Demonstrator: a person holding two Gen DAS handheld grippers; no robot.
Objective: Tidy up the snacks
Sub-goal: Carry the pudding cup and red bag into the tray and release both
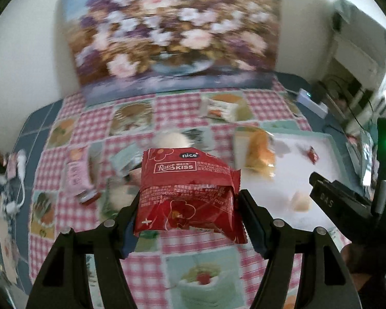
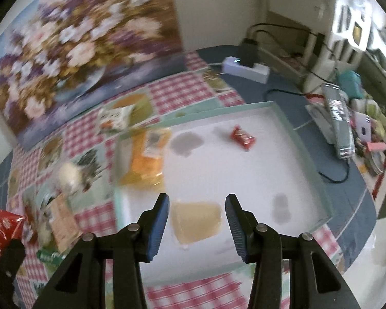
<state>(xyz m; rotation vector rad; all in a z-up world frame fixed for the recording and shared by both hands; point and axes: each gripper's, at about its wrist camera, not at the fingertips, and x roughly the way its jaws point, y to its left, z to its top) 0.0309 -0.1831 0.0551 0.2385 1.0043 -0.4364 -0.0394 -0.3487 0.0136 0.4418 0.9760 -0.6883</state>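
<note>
1. Red packet (image 1: 190, 193) sat pinched between the 2 fingers of the left gripper (image 1: 189, 213), lifted clear of the checked cloth (image 1: 193, 242).
2. Right gripper (image 2: 196, 219) hung spread, gripping nothing; a pale snack (image 2: 196, 222) lay in the white tray (image 2: 319, 188) between its fingertips.
3. Beyond them, an orange bag (image 2: 146, 159) and a small red candy (image 2: 242, 136) lay in that tray.

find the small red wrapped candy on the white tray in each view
Left wrist: the small red wrapped candy lies right of centre, on the far part of the white tray.
Right wrist: it lies above centre, toward the tray's far right corner.
Shared landmark: the orange snack bag at the tray's left edge.
</note>
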